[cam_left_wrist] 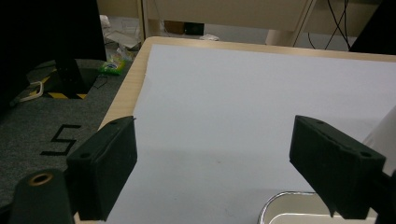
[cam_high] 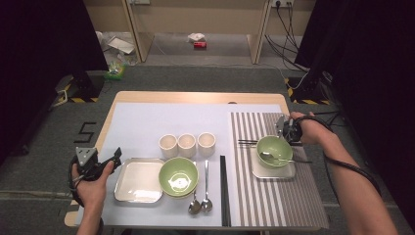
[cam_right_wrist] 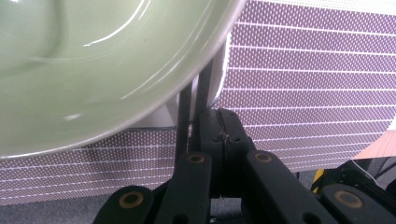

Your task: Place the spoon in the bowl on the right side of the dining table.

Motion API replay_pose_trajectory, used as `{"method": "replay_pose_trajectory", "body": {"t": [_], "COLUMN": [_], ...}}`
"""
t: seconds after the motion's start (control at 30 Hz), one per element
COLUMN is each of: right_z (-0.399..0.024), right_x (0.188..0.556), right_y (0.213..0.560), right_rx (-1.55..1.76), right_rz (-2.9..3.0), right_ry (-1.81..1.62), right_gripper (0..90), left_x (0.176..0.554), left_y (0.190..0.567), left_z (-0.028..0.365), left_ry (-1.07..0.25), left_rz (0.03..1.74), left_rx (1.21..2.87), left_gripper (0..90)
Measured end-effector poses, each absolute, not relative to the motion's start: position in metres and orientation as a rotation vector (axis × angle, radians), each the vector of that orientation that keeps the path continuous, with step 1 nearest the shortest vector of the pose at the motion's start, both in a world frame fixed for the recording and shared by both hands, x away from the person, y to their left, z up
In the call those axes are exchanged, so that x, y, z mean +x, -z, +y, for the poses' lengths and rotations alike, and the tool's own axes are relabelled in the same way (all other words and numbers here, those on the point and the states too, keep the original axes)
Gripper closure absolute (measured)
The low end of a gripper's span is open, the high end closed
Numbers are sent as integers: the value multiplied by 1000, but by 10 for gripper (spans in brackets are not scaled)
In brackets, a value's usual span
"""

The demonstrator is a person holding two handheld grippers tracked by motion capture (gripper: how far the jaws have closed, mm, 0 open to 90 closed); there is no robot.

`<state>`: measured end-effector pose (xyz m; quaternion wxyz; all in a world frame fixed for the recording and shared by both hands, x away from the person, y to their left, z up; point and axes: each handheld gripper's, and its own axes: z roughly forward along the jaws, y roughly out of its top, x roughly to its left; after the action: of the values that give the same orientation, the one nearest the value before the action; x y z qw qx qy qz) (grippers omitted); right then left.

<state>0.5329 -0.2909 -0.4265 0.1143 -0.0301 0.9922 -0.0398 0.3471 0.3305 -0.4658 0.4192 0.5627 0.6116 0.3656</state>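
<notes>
The clenched right gripper (cam_high: 285, 130) grasps black chopsticks (cam_right_wrist: 190, 100) whose long axis runs toward nine o'clock behind the green ceramic bowl (cam_high: 274, 151); the left gripper (cam_high: 113, 157) idles released.

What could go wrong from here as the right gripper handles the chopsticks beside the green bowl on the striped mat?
1. The right gripper is shut on the black chopsticks, which run under the green bowl's rim; lifting or swinging them could nudge the bowl on its plate.
2. A spoon rests in that bowl and might be jolted out.
3. The grip looks thin, so one chopstick could slip.
</notes>
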Motion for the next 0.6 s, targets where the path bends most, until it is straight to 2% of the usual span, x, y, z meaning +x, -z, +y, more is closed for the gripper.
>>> {"method": "replay_pose_trajectory", "body": {"t": [0.6], "right_z": [-291], "right_x": [534], "right_y": [423], "right_rx": [-67], "right_rz": [2899], "right_ry": [101], "right_gripper": [900], "left_x": [347], "left_y": [465], "left_z": [330], "left_ry": [-918], "left_rz": [1531], "left_rx": [1411], "left_gripper": [140]}}
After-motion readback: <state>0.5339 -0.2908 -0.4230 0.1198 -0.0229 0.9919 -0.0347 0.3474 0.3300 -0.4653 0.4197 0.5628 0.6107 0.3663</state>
